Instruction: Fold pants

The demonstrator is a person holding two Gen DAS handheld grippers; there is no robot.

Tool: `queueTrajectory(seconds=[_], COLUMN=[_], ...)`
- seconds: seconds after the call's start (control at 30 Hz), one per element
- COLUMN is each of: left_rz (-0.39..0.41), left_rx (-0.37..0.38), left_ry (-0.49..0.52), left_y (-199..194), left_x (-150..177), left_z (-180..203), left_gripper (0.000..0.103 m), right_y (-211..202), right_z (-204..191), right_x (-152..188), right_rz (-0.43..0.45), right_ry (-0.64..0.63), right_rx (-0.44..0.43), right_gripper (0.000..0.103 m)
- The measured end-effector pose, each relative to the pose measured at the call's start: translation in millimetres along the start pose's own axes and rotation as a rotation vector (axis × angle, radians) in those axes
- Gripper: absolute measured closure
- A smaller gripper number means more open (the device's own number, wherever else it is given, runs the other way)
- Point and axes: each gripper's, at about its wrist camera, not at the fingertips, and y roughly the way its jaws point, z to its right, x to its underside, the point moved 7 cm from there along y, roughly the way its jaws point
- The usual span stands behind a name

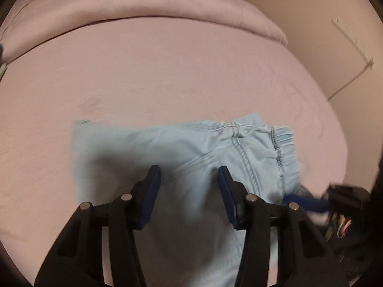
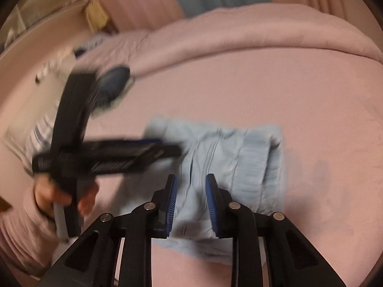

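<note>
Light blue pants (image 1: 182, 157) are lying folded into a compact bundle on a pink bed sheet (image 1: 167, 76), near the front edge of the bed, with a rolled pink blanket (image 1: 143, 4) running along the far side. In the left wrist view the bundle's long axis is running left to right, the gathered elastic waistband (image 1: 286, 148) pointing to the right and the plain folded edge to the left. The left gripper (image 1: 189, 174) is hovering over the middle of the bundle with its blue-padded fingers spread apart and nothing between them; whether they are touching the cloth cannot be told. The right gripper (image 2: 191, 181) is hanging above the near edge of the pants, its fingers likewise parted and gripping nothing. In the right wrist view the person's left hand (image 2: 64, 196) is clasping the handle of the other tool, blurred at the left.
</note>
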Motion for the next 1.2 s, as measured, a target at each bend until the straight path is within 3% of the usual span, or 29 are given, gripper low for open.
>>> queueTrajectory(seconds=[0.17, 0.23, 0.37, 0.47, 0.53, 0.7, 0.87, 1.07, 1.2], left_rz=[-0.034, -0.028, -0.017, 0.011, 0.035, 0.033, -0.002, 0.015, 0.021], left_rx=[-0.055, -0.08, -0.07, -0.062, -0.063, -0.058, -0.066, -0.055, -0.044], left_ry=[0.048, 0.075, 0.071, 0.067, 0.075, 0.067, 0.077, 0.059, 0.064], left_y=[29, 34, 25, 7, -3, -23, -15, -25, -37], left_x=[-6, -10, -11, -1, 5, 40, 69, 78, 93], left_z=[7, 10, 4, 4, 7, 7, 7, 7, 7], left_gripper=[0.055, 0.054, 0.054, 0.054, 0.054, 0.054, 0.053, 0.053, 0.053], right_y=[26, 24, 24, 11, -6, -10, 20, 10, -5], right_z=[6, 8, 11, 10, 19, 39, 49, 49, 33], right_x=[40, 41, 35, 26, 18, -14, -13, -13, -7], right_rz=[-0.123, -0.092, -0.11, -0.09, -0.031, 0.049, -0.021, 0.0, 0.018], right_ry=[-0.099, -0.091, -0.06, -0.005, 0.032, 0.054, 0.06, 0.111, 0.03], right_rx=[0.112, 0.106, 0.086, 0.012, -0.024, 0.058, 0.133, 0.12, 0.1], right_gripper=[0.08, 0.08, 0.08, 0.08, 0.08, 0.08, 0.08, 0.08, 0.079])
